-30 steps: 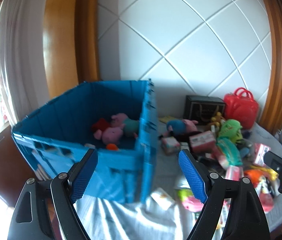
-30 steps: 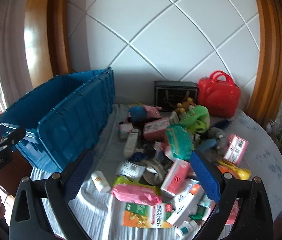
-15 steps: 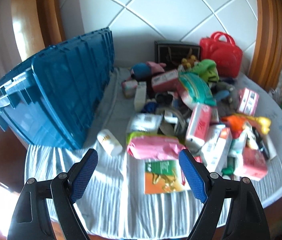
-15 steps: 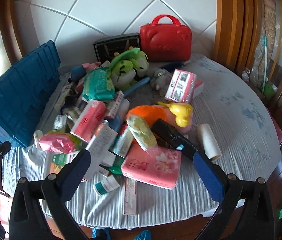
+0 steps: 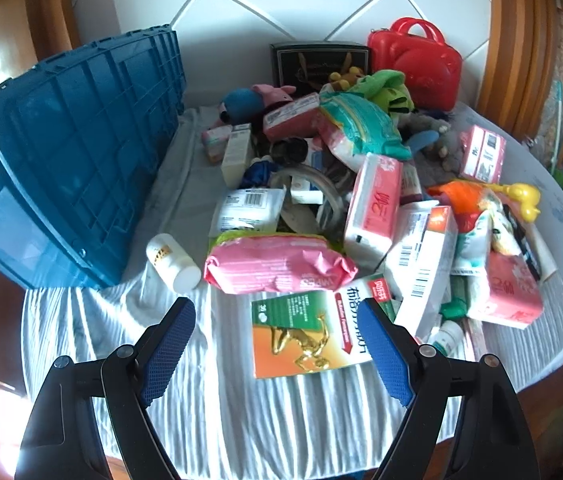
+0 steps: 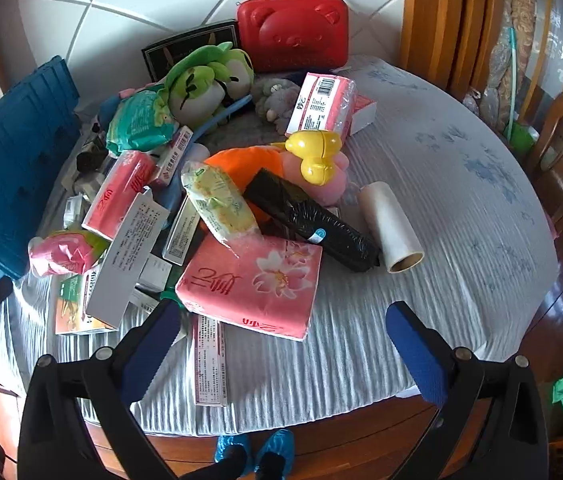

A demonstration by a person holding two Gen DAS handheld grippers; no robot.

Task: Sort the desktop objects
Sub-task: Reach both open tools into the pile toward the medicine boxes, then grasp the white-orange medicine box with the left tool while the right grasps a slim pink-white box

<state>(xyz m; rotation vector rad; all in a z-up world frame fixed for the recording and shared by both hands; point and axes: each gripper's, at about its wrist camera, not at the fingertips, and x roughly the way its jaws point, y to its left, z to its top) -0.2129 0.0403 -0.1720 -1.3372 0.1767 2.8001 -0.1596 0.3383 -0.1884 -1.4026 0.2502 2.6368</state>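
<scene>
You hold both tongs, the left tongs (image 5: 273,344) and the right tongs (image 6: 281,344), with jaws spread wide and empty, above the near edge of a round counter (image 6: 461,200) draped in pale ribbed cloth, where a heap of packets, boxes and toys lies unsorted. The landmark is the big blue ribbed plastic crate (image 5: 73,152) at the heap's left edge; its inside is hidden here. Just right of the crate lies a small white plastic pill bottle (image 5: 171,262) on its side, likely light, hard and prone to roll, best pinched across its body. Right of that bottle sits a soft pink crinkly wipes pack (image 5: 281,266), probably squashy and slippery, so grip its thick middle. Just in front of it lies a flat green-and-orange cardboard box (image 5: 305,332), stiff and light, best taken by its edges. Far right of the crate, a pink flowered tissue pack (image 6: 253,284) should yield under pressure. Behind it, a black foil-wrapped roll (image 6: 309,220) rests beside a clear film roll (image 6: 389,226).
</scene>
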